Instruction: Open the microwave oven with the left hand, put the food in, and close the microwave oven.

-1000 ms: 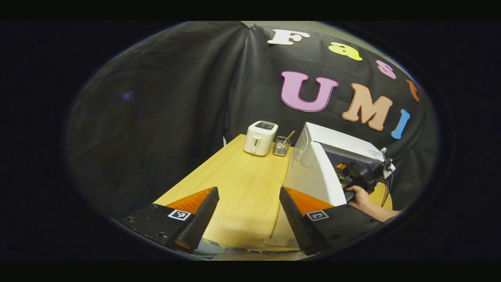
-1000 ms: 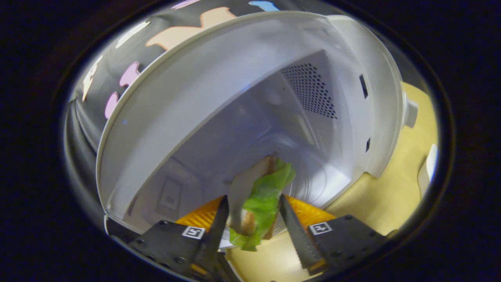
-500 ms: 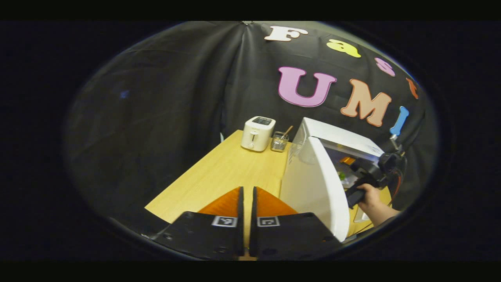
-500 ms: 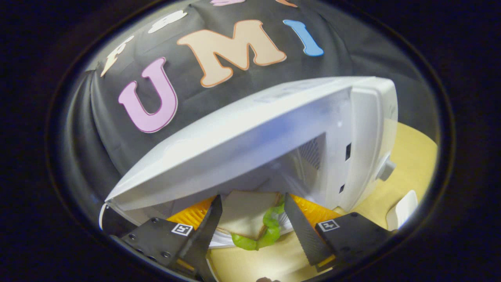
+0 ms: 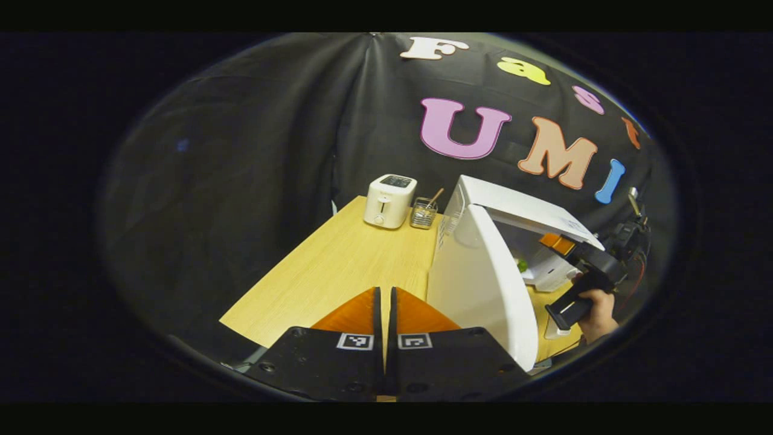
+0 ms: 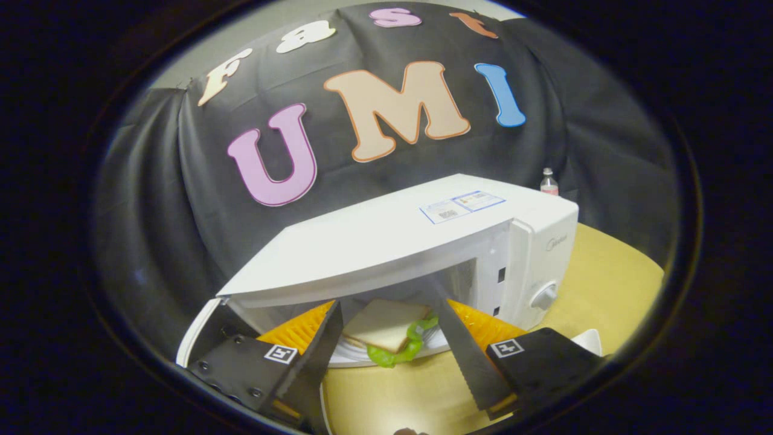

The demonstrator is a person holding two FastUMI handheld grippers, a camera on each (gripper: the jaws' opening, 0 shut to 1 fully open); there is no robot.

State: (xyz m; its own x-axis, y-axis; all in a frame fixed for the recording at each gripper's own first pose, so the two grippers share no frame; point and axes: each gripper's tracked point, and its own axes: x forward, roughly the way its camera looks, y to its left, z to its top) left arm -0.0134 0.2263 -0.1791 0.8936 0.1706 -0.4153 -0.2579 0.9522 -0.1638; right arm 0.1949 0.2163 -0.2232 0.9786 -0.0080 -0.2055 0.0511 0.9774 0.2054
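The white microwave (image 6: 416,232) stands on the wooden table with its door (image 5: 483,290) swung open toward the left. Inside it, a sandwich (image 6: 386,323) of white bread and green lettuce lies flat on the white turntable plate (image 6: 356,356). My right gripper (image 6: 386,300) is open, just outside the oven mouth, with the sandwich lying free beyond its fingers. In the left gripper view a hand (image 5: 595,305) holds that right gripper (image 5: 567,248) at the oven opening, and a bit of lettuce (image 5: 521,264) shows inside. My left gripper (image 5: 383,291) is shut on nothing, left of the door.
At the table's far end stand a white toaster (image 5: 389,201) and a wire holder with utensils (image 5: 423,214). A small bottle (image 6: 548,181) is behind the microwave. A white object (image 6: 589,341) lies on the table (image 5: 338,272) at the right. Black cloth walls the booth.
My left gripper went from open to shut and drew back a little. My right gripper let go of the sandwich inside the oven and pulled back out of the cavity.
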